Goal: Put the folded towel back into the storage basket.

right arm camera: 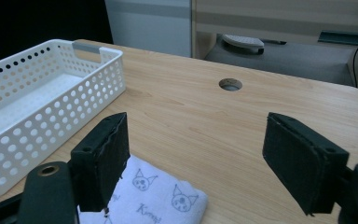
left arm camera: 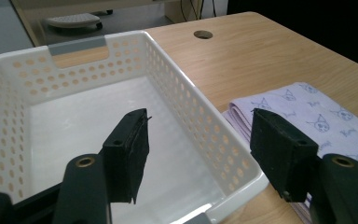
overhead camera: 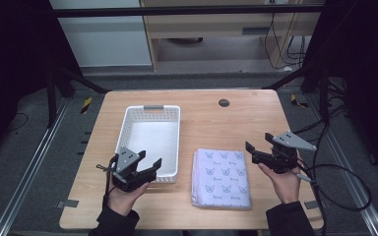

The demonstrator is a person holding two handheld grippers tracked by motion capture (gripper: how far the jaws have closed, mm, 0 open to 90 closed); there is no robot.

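cloth (right arm camera: 144, 198): near end cut off at 6 o'clock edge, right gripper view | cloth print: wording too small to read | basket (left arm camera: 223, 140): near rim cut off at 6 o'clock, left gripper view | forearms: cropped at 6 o'clock, high view

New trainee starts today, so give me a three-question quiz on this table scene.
1. True or false: the basket holds a cloth.
2. The folded cloth lies on which side of the basket in the high view? A) left B) right C) behind
3. How do the jaws of the left gripper and the right gripper stand?

Key: 1. False, it is empty. 2. B. 3. Both open, holding nothing.
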